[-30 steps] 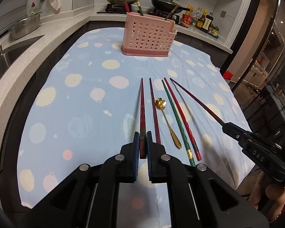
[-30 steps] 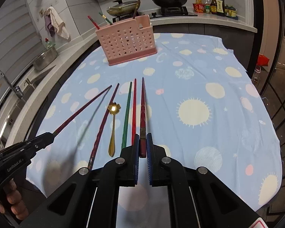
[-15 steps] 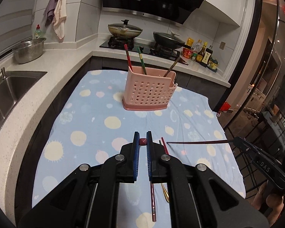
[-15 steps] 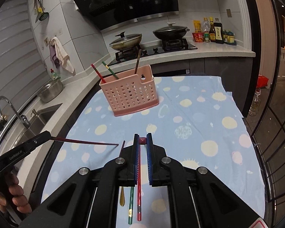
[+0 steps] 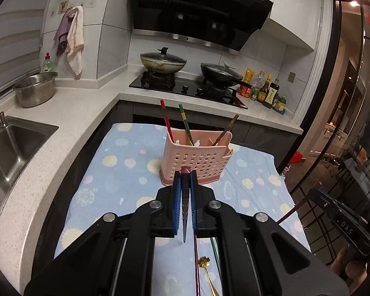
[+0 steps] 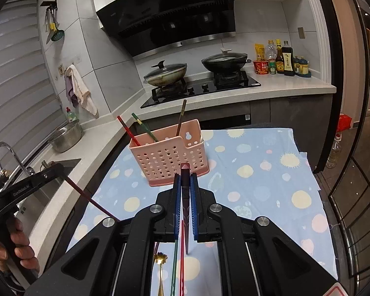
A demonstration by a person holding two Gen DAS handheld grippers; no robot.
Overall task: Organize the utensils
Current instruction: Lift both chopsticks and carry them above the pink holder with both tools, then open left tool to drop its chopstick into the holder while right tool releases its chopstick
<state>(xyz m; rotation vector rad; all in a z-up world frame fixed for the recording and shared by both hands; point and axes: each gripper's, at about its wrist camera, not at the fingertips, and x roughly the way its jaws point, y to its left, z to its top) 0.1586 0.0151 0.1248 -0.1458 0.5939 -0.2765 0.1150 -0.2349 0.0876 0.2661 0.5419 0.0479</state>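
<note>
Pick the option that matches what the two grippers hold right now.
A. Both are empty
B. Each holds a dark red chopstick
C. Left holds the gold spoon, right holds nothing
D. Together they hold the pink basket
B: the left gripper and the right gripper are each shut on a dark red chopstick.
</note>
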